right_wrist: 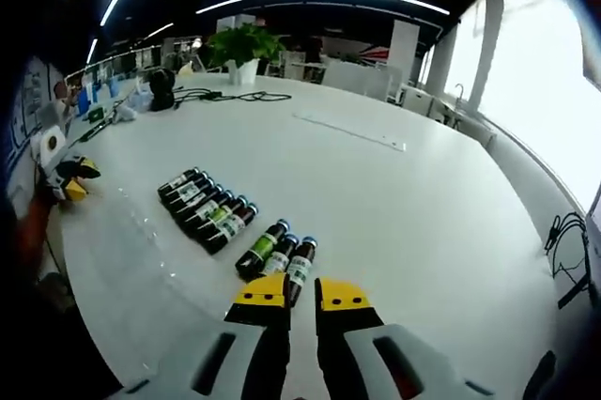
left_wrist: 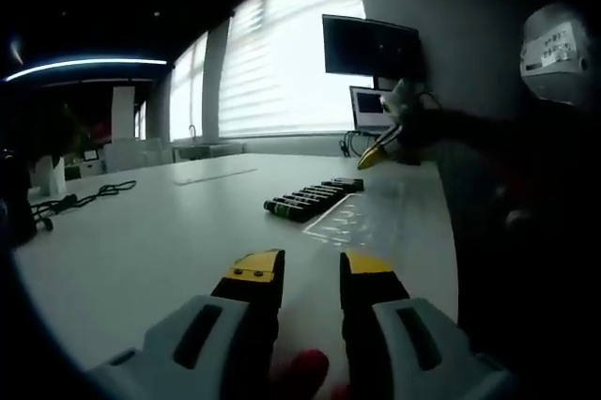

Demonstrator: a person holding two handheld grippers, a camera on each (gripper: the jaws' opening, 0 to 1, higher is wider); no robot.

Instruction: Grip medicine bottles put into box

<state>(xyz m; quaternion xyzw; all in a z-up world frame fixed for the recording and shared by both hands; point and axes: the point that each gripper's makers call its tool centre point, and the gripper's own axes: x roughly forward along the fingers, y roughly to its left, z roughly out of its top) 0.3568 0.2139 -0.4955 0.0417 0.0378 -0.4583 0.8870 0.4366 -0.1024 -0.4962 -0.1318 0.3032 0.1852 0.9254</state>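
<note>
Bottles are my landmark: a row of dark medicine bottles lies flat on the white table, and I place everything else from it. In the right gripper view, three more bottles with green-and-white labels lie just beside that row, on the side nearer my right gripper. Its yellow-tipped jaws stand slightly apart with nothing between them, the tips just short of the closest of the three bottles; whether they touch it I cannot tell. Beyond the row, well apart from it, a potted plant and a black cable sit on the table's far side. Off to the row's side, at the table edge, I see the other gripper's yellow tips.

In the left gripper view, the same row lies far ahead of my left gripper, whose jaws are parted and hold nothing. A clear box sits just beside the row. Behind the row stands a dark monitor.
</note>
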